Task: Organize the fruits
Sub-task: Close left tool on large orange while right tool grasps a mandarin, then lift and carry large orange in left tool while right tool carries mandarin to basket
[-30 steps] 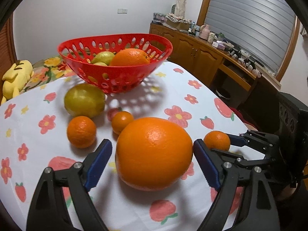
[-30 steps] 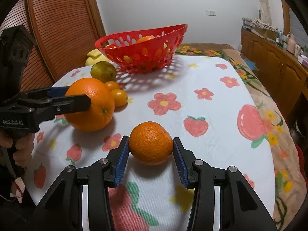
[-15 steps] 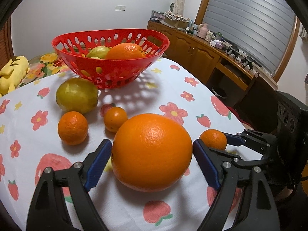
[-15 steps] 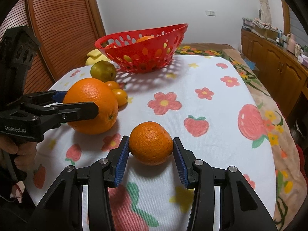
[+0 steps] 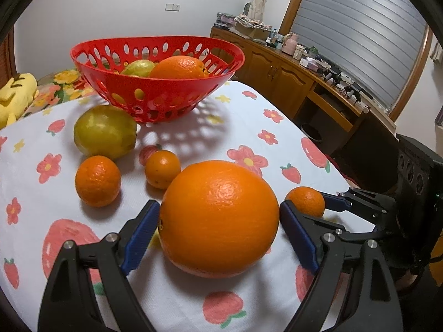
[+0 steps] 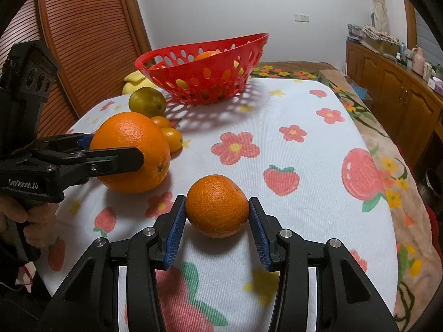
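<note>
Beside the red basket (image 5: 155, 102), which half hides 2 fruits, lie 1 green fruit (image 5: 105, 131) and 4 oranges: the left gripper (image 5: 218, 221), jaws opening, brackets the big orange (image 5: 218, 218); the right gripper (image 6: 217, 221) pinches the small orange (image 6: 217, 206).

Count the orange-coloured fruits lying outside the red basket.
4: a big orange between the left fingers, a small one between the right fingers, two small ones beside the green fruit. None seems hidden.
</note>
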Available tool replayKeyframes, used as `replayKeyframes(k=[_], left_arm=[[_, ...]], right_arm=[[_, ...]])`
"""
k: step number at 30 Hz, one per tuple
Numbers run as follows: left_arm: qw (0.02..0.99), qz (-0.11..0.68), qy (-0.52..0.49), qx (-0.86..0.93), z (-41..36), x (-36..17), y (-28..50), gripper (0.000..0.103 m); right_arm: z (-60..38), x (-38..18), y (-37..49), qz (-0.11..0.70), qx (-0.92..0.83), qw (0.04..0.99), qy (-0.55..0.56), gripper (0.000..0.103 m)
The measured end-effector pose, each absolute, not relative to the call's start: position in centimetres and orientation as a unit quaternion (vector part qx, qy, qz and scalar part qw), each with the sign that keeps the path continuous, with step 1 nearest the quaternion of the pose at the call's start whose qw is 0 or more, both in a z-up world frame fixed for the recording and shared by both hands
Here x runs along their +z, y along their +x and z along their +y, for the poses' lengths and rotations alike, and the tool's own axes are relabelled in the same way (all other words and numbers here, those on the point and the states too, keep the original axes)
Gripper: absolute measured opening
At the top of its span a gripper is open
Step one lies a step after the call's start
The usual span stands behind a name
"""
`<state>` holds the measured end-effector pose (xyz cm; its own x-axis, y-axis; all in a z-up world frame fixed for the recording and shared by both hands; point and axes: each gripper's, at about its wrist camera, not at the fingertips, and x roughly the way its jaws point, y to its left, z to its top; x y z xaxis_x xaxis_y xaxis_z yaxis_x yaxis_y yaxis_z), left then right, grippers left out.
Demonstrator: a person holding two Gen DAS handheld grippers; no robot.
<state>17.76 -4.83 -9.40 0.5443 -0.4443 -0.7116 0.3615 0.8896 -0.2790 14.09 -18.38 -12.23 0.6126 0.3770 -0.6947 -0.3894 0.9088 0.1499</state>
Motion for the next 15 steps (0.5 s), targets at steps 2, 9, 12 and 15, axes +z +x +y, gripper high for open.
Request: replayKeyframes(k=[2,9,12,15], left_arm=[[0.872,0.424,-0.058,-0.236,-4.82,-9.69,17.91,0.089],[0.870,0.427,-0.055,-0.240,-5.38,-9.91,17.74,0.085],[0.873,0.425,-0.042,-0.235,-5.52,-9.71,17.40,0.084],[0.878,0.421,-0.046,-0.223,-4.68,-9.48,17.07,0.084]], right_arm=[[-18.36,-12.23,14.07,0.385,0.213,0.898,-0.009,0.045],[-18.34,-12.31,13.90,0.383,0.211,0.899,-0.012,0.045],[-18.34,-12.31,13.96,0.384,0.211,0.899,-0.012,0.046],[-18.33,-12.32,13.81,0.383,0.211,0.899,-0.013,0.045]])
